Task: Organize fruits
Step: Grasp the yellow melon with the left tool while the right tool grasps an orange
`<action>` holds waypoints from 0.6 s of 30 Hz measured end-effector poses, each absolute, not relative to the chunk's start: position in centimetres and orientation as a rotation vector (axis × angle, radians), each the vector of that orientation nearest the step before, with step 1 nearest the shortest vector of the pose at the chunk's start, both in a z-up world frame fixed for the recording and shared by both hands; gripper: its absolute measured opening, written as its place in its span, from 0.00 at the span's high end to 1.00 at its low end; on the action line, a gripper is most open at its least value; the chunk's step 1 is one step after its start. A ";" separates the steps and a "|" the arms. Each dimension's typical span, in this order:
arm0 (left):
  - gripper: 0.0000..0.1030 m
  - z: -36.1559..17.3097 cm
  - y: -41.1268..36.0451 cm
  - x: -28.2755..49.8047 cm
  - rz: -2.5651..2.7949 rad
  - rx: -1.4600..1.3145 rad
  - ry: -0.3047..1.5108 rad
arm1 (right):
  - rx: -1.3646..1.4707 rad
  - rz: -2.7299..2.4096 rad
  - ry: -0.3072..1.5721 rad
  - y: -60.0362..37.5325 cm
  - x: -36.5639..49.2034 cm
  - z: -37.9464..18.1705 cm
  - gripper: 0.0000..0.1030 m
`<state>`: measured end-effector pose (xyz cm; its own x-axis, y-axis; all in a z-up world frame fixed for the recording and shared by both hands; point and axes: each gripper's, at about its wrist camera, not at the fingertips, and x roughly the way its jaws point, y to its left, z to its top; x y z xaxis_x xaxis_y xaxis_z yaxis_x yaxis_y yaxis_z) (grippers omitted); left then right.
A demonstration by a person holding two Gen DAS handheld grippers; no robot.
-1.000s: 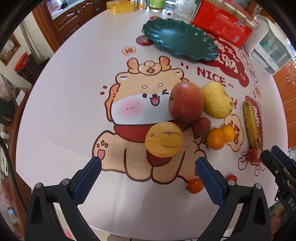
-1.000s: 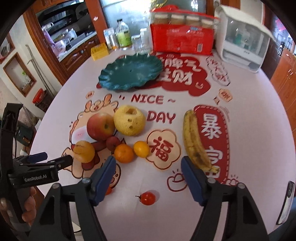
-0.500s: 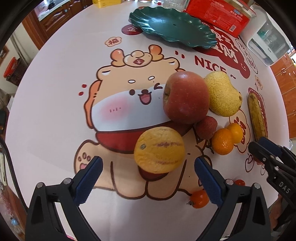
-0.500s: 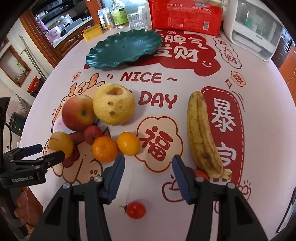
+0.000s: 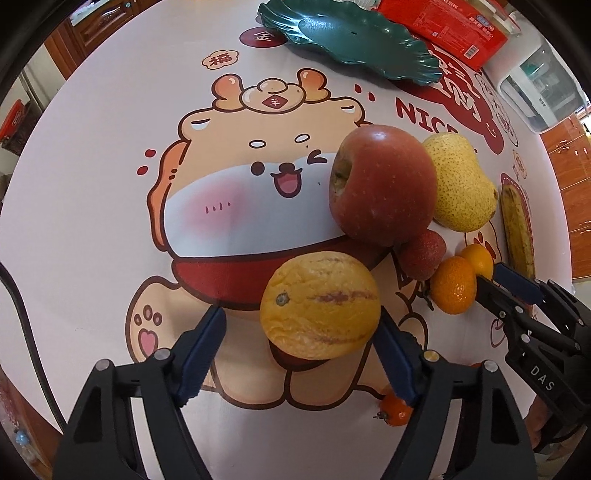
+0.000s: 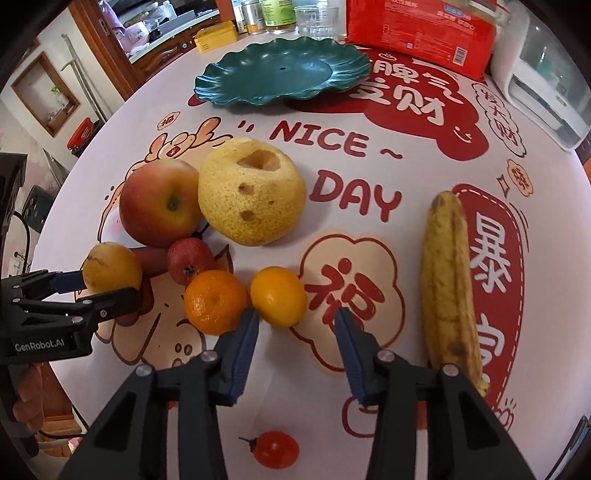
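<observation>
My left gripper (image 5: 300, 315) points down over a yellow striped fruit (image 5: 321, 302). The fruit sits between the closing jaws, and a gap still shows at the left pad (image 5: 207, 343). My right gripper (image 6: 296, 314) hangs just short of a small yellow citrus (image 6: 279, 297); its jaws are closing with the pads clear of the citrus. Close by lie an orange mandarin (image 6: 214, 301), a small red fruit (image 6: 188, 264), a red apple (image 6: 159, 206), a yellow pear (image 6: 251, 192) and a banana (image 6: 448, 280). A green wavy plate (image 6: 284, 72) stands empty at the back.
A cherry tomato (image 6: 275, 448) lies near the table's front edge, under my right gripper. A red package (image 6: 421, 29), a white appliance (image 6: 546, 74) and several jars line the far side. The printed tablecloth (image 5: 92, 221) covers the round table.
Both grippers have come down closer to the fruits and their jaws have narrowed. The yellow striped fruit now sits between the left fingers; the right fingertips have reached the small citrus.
</observation>
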<state>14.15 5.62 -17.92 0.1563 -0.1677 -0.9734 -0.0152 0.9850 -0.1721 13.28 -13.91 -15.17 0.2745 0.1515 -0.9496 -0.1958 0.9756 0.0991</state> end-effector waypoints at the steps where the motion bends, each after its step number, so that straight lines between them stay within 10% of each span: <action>1: 0.25 -17.9 5.6 14.2 -0.111 -0.156 1.412 | -0.045 0.236 1.266 -13.8 13.4 -15.1 0.60; 18: 0.47 -17.2 5.1 14.4 -0.164 -0.185 1.368 | -0.053 0.268 1.272 -12.8 14.1 -16.0 0.71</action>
